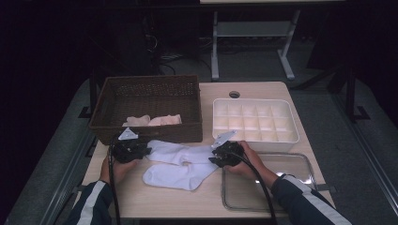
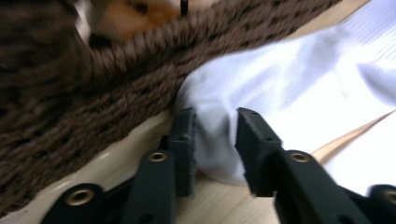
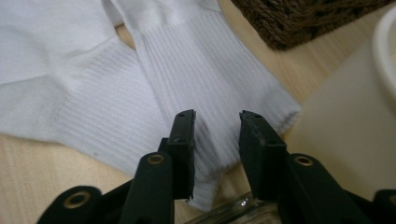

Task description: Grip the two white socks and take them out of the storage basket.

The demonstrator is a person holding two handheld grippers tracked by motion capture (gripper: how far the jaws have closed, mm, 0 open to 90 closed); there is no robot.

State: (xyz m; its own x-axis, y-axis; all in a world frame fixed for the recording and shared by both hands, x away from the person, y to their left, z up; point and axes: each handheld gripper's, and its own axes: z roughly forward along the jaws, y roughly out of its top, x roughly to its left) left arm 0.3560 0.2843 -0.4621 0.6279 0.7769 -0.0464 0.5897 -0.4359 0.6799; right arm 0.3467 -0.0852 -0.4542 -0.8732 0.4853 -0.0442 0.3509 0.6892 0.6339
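Two white socks lie side by side on the table in front of the basket, the far sock [image 1: 180,152] and the near sock [image 1: 176,177]. My left gripper [image 1: 141,151] is at the far sock's left end. In the left gripper view its jaws [image 2: 215,114] hold the bunched toe of that sock [image 2: 289,93], and the fabric touches both pads. My right gripper [image 1: 216,157] is at the socks' right end. In the right gripper view its jaws [image 3: 217,116] stand astride the ribbed cuff [image 3: 210,74], which lies flat between them, beside the other sock [image 3: 70,93].
A brown woven basket [image 1: 145,93] holding pale cloth [image 1: 152,120] stands behind the socks, close to my left gripper. A white divided organizer [image 1: 256,123] sits at the back right. A clear glass dish [image 1: 286,187] lies under my right forearm. The table's front edge is near.
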